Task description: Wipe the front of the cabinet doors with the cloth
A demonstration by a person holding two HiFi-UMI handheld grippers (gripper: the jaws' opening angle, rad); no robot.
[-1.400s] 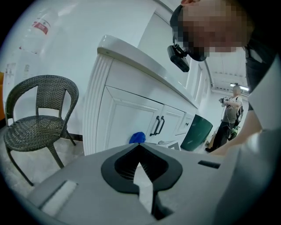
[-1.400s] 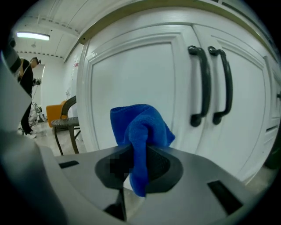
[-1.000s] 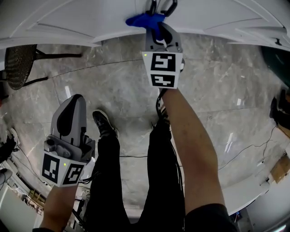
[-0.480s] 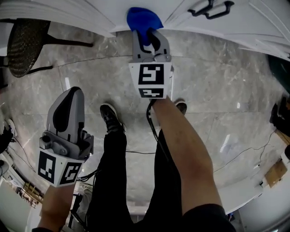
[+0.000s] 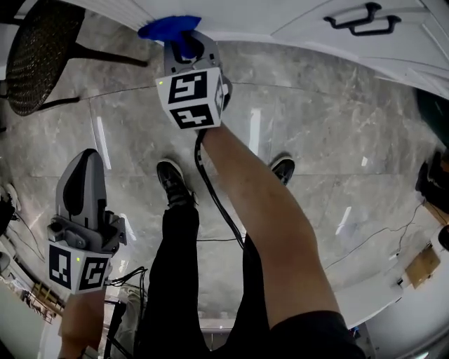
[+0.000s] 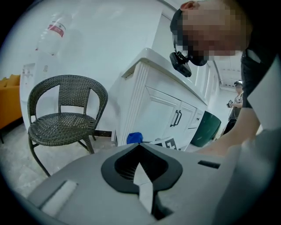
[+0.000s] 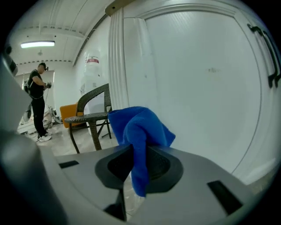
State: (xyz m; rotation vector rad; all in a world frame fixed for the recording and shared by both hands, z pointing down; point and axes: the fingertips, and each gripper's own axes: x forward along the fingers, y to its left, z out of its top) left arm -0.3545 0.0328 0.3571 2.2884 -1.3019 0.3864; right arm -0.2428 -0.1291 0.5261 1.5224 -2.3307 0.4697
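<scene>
Right gripper (image 5: 181,43) pinches the blue cloth (image 7: 139,129) by one fold at the cabinet door (image 7: 197,88)'s left edge; pressed hard, it could pull free. Left gripper (image 5: 84,160), closed and empty, hangs well back.

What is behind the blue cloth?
The white cabinet door is just behind the blue cloth, which the right tool grips. The bit of door that the cloth covers cannot be seen.

right gripper (image 5: 185,43) with cloth (image 5: 168,28) slides from top centre to upper left of head view; door handles (image 5: 358,19) shift upper right; left gripper (image 5: 83,160) drops lower left
</scene>
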